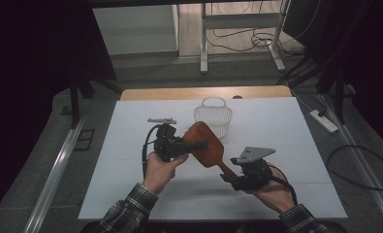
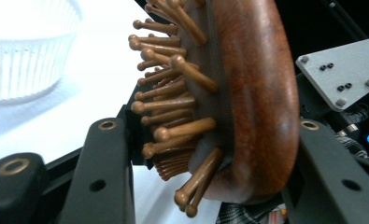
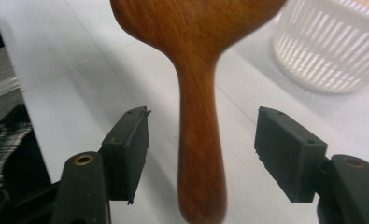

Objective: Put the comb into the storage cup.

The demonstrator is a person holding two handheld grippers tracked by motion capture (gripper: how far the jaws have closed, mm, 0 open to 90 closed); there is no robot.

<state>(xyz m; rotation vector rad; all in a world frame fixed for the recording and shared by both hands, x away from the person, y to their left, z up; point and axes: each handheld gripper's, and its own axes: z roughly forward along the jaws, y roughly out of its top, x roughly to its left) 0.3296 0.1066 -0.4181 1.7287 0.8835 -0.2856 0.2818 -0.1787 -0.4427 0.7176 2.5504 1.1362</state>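
One wooden hairbrush (image 1: 204, 143) is held above the white table (image 1: 131, 194), near its middle, with the head to the left and the handle (image 3: 202, 154) pointing to the near right. The head is clamped between the jaws of the left gripper (image 1: 179, 145): in the left gripper view one jaw is pressed against the smooth wooden back and the other is set against the bristle (image 2: 173, 105) side. The handle is seen between the jaws of the right gripper (image 1: 231, 178), which stand apart with clear gaps on both sides, no pad touching the wood. One white ribbed basket (image 1: 213, 116) is placed on the table just beyond the brush. No brand, label or legible writing is observed on any item. Two grippers, one brush and one basket are counted.
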